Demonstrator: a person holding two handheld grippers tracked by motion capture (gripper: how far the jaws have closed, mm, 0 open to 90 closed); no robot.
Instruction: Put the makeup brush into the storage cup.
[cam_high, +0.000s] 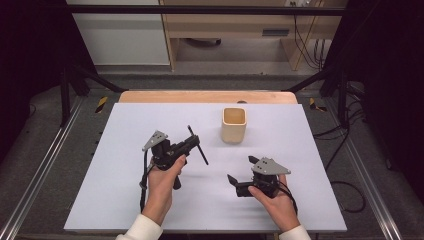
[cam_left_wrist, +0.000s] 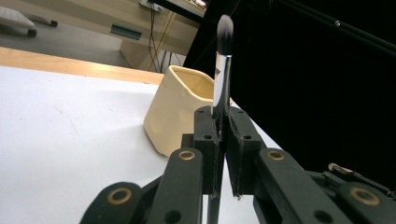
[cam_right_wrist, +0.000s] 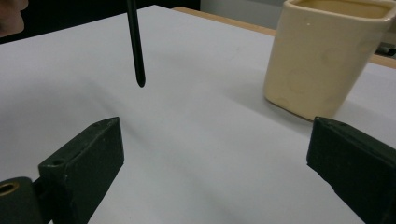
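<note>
In the high view, the left gripper, a black two-jaw tool with a grey three-cornered plate, is sitting a little left of the middle of the frame, and its jaws are pinching a thin makeup brush with a black handle, a silver ferrule and a dark soft tip; the brush is lying across the jaws, so both ends are staying free, probably to let it be turned or passed on. The cream-coloured square ceramic cup is standing upright above and to the right of it, well apart, on the pale lilac board of the table. The right gripper is resting at lower right with its jaws spread wide and nothing between them, as if it is waiting to help. In the left gripper view, the jaws are pressing together on the brush at the centre, its tip is pointing to the top of the frame, and the cup is showing just behind. In the right gripper view, the two pads are standing far apart at the bottom corners, the black handle end is hanging at upper left above the board, and the cup is filling the upper right.
</note>
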